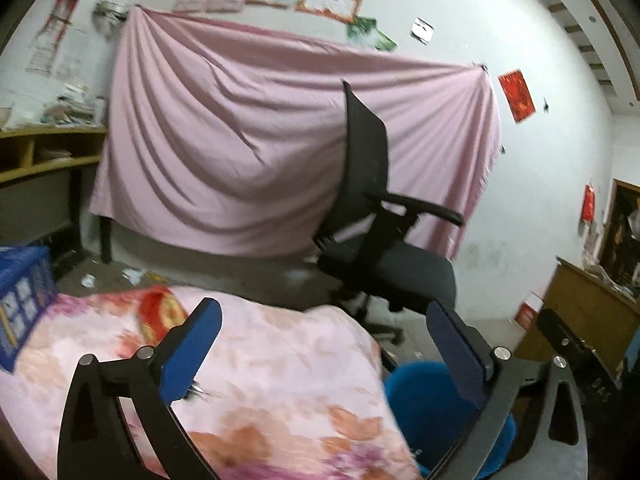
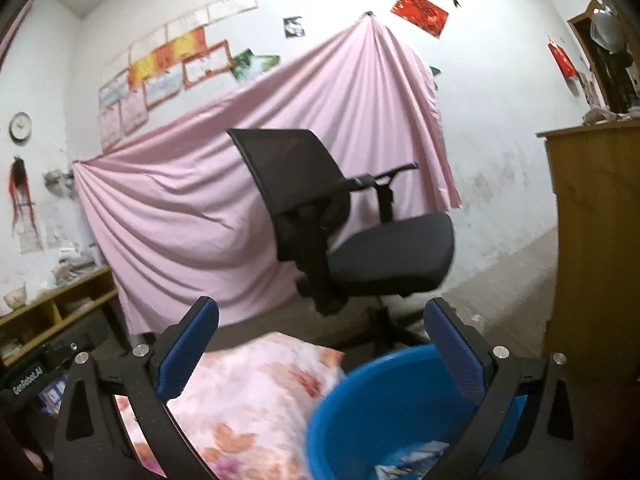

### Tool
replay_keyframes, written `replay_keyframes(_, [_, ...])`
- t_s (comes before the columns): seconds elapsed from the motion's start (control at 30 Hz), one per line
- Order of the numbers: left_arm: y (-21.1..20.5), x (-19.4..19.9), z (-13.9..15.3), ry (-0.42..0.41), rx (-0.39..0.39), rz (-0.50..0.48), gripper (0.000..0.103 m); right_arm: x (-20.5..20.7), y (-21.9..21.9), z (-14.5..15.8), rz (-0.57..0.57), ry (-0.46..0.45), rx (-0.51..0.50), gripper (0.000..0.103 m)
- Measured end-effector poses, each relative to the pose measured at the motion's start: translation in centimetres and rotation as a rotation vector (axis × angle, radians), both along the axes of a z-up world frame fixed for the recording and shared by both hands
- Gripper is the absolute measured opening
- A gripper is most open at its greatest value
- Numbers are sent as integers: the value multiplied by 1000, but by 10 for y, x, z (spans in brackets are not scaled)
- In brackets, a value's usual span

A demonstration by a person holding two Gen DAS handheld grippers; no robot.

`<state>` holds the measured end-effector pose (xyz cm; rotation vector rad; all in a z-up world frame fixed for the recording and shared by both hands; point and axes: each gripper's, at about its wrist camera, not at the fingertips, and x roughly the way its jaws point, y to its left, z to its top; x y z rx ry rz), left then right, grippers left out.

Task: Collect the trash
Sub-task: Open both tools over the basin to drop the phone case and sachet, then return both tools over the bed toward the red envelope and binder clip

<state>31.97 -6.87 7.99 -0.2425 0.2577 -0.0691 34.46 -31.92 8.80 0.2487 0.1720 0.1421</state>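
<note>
Hovering above a floral quilt [image 1: 272, 380], the left gripper [image 1: 324, 344] is spread wide with nothing between its blue pads. The right gripper [image 2: 322, 344] is equally wide and empty, poised over a blue bucket [image 2: 384, 404] that sits just beside the quilt, with paper trash [image 2: 412, 460] in its bottom. More scraps [image 1: 132, 276] litter the floor beyond. A black chair [image 2: 340, 220] stands before a pink sheet [image 2: 192, 200].
</note>
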Motion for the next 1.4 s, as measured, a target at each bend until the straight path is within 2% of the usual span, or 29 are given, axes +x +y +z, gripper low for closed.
replay_keyframes(0.4, [77, -36, -1, -77, 47, 169, 101, -9, 71, 8, 108, -108, -23, 103])
replay_keyframes(0.6, [110, -46, -14, -74, 68, 226, 101, -3, 106, 3, 160, -104, -59, 103])
replay_keyframes(0.87, [135, -44, -42, 9, 69, 225, 101, 11, 146, -12, 231, -20, -131, 103])
replay_keyframes(1.1, [139, -31, -62, 126, 123, 183, 100, 26, 168, -30, 278, 93, -187, 103])
replay_keyframes(1.27, [138, -23, -72, 170, 152, 142, 100, 37, 180, -43, 308, 175, -228, 103])
replay_keyframes(1.33, [138, -20, -75, 186, 159, 131, 98, 40, 184, -48, 319, 206, -244, 100])
replay_keyframes(1.4, [139, -14, -79, 213, 163, 116, 92, 44, 189, -54, 338, 243, -262, 97])
